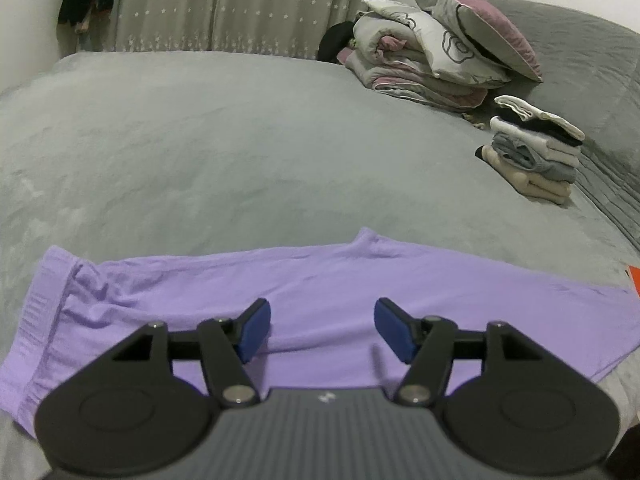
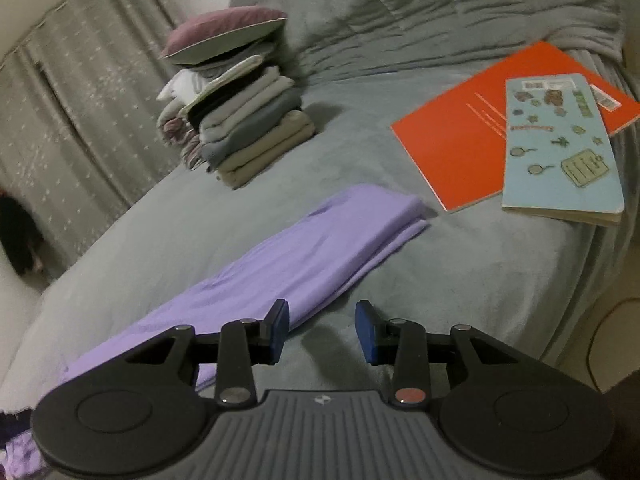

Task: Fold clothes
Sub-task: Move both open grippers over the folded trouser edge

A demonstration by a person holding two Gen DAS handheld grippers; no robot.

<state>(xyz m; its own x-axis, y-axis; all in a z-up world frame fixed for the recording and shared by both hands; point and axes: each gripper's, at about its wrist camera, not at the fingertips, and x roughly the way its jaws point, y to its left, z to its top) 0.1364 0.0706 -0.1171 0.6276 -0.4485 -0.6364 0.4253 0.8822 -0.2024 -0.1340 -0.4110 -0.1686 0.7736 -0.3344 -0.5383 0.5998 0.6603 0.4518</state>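
Lying beneath both spread grippers (image 1: 322, 330) (image 2: 322, 332), lilac trousers (image 1: 280, 292).

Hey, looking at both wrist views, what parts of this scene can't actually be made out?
- Purple pants: near edge hidden under the left tool, left wrist view.
- Purple pants, waistband end: behind the right tool, right wrist view.
- Orange book: cut off by the frame edge, left view.
- Blue book: cover text too blurred to read.
- Dark item behind the bedding pile: unidentifiable.
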